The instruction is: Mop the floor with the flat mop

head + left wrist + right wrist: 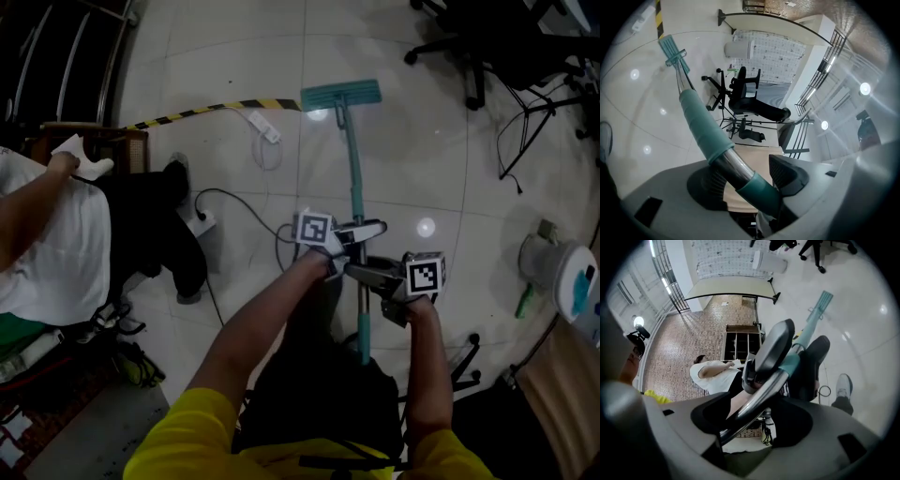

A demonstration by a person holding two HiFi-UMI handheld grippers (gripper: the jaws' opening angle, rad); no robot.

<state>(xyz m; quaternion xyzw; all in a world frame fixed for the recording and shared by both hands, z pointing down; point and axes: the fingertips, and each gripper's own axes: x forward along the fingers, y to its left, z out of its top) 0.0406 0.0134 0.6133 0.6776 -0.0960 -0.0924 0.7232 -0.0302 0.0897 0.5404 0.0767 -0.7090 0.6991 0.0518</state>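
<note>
The flat mop's teal head [340,95] lies on the white tiled floor ahead, its long handle [356,178] running back toward me. My left gripper [354,232] is shut on the handle, which passes between its pads as a teal sleeve and bare metal tube [736,169]; the mop head [671,48] shows far off at upper left. Just behind it, my right gripper [373,275] is shut on the lower handle [757,406]. In the right gripper view the left gripper's jaw [771,352] sits ahead on the handle, and the mop head [820,303] beyond.
A person in a white shirt [47,244] sits at the left beside a wooden chair. Yellow-black tape [202,111], a white power strip [264,127] and a black cable [234,202] lie on the floor. Office chairs [487,47] stand far right; a fan-like appliance [548,262] is at right.
</note>
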